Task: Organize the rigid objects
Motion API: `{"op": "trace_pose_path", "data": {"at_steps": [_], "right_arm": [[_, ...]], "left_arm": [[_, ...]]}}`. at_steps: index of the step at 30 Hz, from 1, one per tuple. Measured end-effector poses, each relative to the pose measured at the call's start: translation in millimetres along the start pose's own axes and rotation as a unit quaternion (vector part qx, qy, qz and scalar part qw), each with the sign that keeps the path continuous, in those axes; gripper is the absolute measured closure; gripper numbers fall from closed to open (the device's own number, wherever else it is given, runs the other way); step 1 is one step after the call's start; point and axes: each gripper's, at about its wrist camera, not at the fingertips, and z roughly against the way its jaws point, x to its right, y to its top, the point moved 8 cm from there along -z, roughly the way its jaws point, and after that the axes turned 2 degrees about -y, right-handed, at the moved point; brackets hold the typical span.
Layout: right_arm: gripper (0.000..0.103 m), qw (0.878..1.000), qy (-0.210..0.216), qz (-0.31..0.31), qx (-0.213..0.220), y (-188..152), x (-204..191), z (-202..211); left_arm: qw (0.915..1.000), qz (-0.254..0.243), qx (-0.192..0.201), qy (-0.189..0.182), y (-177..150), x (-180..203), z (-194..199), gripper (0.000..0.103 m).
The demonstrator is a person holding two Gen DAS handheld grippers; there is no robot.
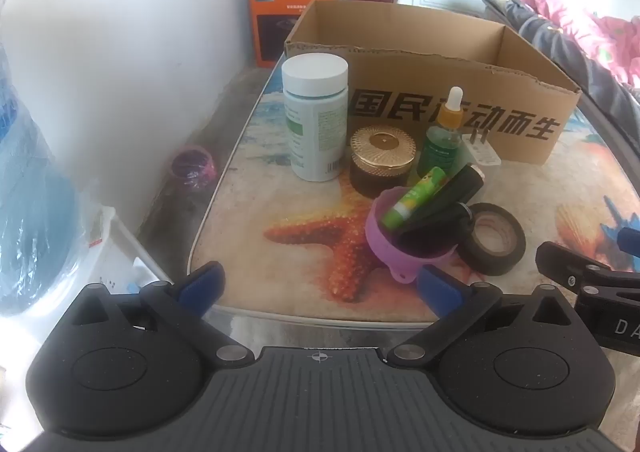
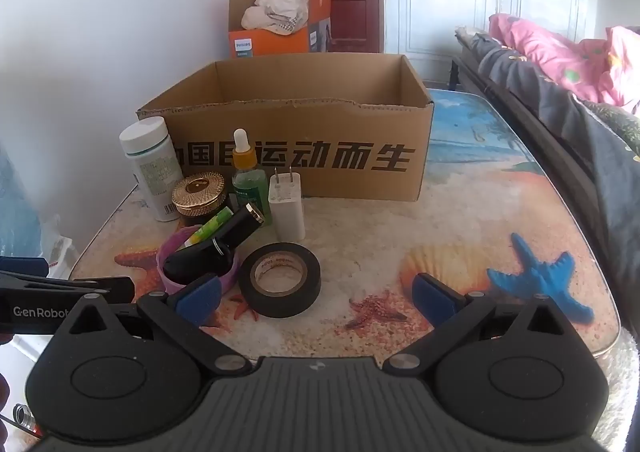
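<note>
On the beach-print tabletop point(image 2: 460, 219) stands one open brown cardboard box point(image 2: 304, 171). Before it stand one white-capped pill bottle point(image 2: 150, 167), one gold-lidded dark jar point(image 2: 199, 193), one green dropper bottle point(image 2: 248, 175), one white plug charger point(image 2: 286, 207), one black tape roll point(image 2: 280, 280) and one purple cup point(image 2: 176, 272) holding one green tube point(image 2: 210, 230) and two black cylinders point(image 2: 244, 226).

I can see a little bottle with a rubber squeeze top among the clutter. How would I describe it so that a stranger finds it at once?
Start at the big open brown cardboard box with black printed characters. Directly before its front wall stands a small clear green glass dropper bottle. Its orange collar and white rubber bulb mark it out from the white plastic charger plug beside it.
</note>
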Motion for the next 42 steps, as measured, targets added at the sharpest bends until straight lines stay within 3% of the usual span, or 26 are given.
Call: {"op": "trace_pose_path", "data": {"at_steps": [42], "right_arm": [[0.0,1.0,0.003,-0.008,-0.002,-1.1,-2.9,0.8]], "left_arm": [[0.9999,-0.006,-0.003,0.008,-0.1,-2.9,-1.9,0.0]]}}
